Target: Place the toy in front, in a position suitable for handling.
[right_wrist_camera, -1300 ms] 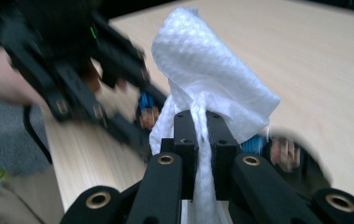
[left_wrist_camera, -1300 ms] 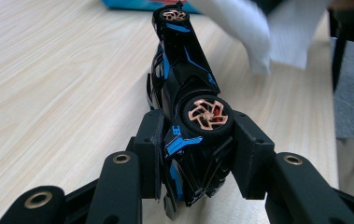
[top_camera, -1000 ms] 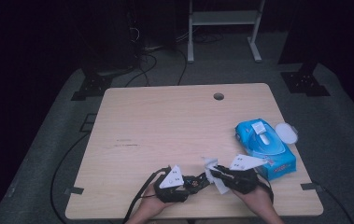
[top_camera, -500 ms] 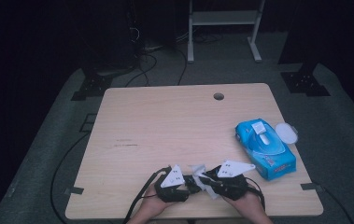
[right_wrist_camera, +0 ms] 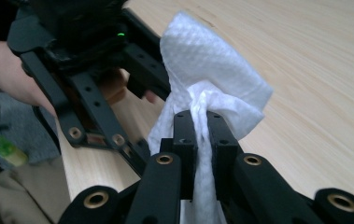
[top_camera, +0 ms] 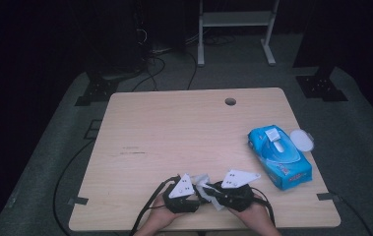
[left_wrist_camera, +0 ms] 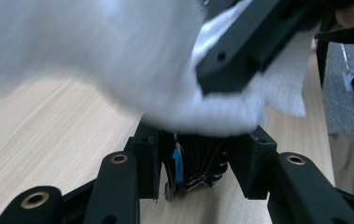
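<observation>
One container lies on the light wooden table [top_camera: 174, 132]: a blue plastic soft pack of wet wipes [top_camera: 278, 156], flat near the right edge, with its round white lid [top_camera: 301, 140] flipped open beside the top and a white wipe showing in the dispensing slot; how many more are inside cannot be told. Well apart from the pack, at the near edge of the table, one crumpled white textured wipe [top_camera: 204, 185] hangs between the two tools. The right tool [right_wrist_camera: 201, 122] is clenched on it: in the right gripper view its two black jaws stand pressed together with a bunched fold of the wipe squeezed through between them, the loose sheet puffing up above the tips and trailing down below. The left tool [top_camera: 183, 194] sits just beside it, tips towards the right one; in the left gripper view its jaws stand apart at the bottom of the frame with the blurred white wipe [left_wrist_camera: 118, 65] spread above them and the right tool's black jaw [left_wrist_camera: 254, 42] pressing on the sheet, and whether the left jaws themselves pinch the wipe cannot be told. Counted: one pack, one lid, one wipe out on the table side, two tools, two hands, and one round cable hole [top_camera: 230, 102] near the table's far edge.
</observation>
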### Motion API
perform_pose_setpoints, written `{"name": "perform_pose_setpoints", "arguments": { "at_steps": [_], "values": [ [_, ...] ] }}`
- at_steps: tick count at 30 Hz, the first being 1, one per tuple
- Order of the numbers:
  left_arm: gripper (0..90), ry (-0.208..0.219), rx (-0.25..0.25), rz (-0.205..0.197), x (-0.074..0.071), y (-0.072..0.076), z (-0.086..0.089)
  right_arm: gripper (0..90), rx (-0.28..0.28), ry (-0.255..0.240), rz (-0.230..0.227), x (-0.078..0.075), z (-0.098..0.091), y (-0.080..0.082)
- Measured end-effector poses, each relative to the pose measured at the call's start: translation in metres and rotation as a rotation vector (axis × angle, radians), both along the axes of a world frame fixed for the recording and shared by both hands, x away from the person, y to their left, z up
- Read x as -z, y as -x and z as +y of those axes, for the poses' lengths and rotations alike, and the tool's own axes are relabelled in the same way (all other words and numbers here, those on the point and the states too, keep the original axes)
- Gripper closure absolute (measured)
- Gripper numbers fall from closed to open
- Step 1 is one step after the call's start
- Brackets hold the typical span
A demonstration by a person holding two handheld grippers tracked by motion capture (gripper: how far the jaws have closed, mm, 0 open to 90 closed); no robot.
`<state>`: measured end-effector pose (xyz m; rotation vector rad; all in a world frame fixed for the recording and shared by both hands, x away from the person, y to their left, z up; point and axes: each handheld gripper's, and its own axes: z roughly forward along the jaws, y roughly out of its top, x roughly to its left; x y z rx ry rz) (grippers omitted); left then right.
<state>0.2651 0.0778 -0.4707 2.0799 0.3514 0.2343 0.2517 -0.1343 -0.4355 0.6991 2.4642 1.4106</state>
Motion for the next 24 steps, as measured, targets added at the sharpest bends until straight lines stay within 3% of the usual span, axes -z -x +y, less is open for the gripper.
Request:
{"name": "perform_pose_setpoints", "arguments": {
  "at_steps": [2,7,9,11,14,17,19,20,22,24],
  "values": [
    [58.1,0.004,-0.003,0.008,0.000,-0.001,0.001,83.9,-0.004,0.024,-0.017,-0.002,0.002,-0.001],
    [58.1,0.003,0.004,0.011,0.001,-0.001,0.000,83.9,0.098,0.024,-0.009,-0.003,-0.018,-0.009],
    [58.0,0.003,0.008,0.012,0.001,0.000,-0.001,83.9,0.085,0.010,-0.006,-0.002,-0.015,-0.008],
    [57.7,-0.003,0.017,0.007,0.001,0.000,-0.002,83.8,0.034,-0.008,-0.007,0.000,-0.004,-0.002],
    [58.0,0.008,0.014,0.023,0.001,-0.002,0.001,83.9,0.013,0.014,-0.038,-0.001,0.003,0.000],
    [58.3,0.000,0.011,0.022,0.002,-0.005,0.004,83.7,0.050,0.002,-0.020,-0.002,-0.012,-0.006],
    [58.3,-0.002,0.010,0.021,0.001,-0.006,0.007,83.8,0.128,0.046,-0.060,-0.002,-0.026,-0.008],
    [58.3,-0.006,0.010,0.018,0.001,-0.007,0.008,83.8,0.149,0.049,-0.056,-0.002,-0.033,-0.010],
    [58.3,-0.008,0.007,0.018,0.001,-0.009,0.011,83.9,0.199,0.022,-0.033,-0.002,-0.050,-0.014],
    [58.3,-0.009,0.011,0.016,0.001,-0.009,0.011,83.9,0.218,0.016,-0.027,-0.001,-0.055,-0.014]
  ]
}}
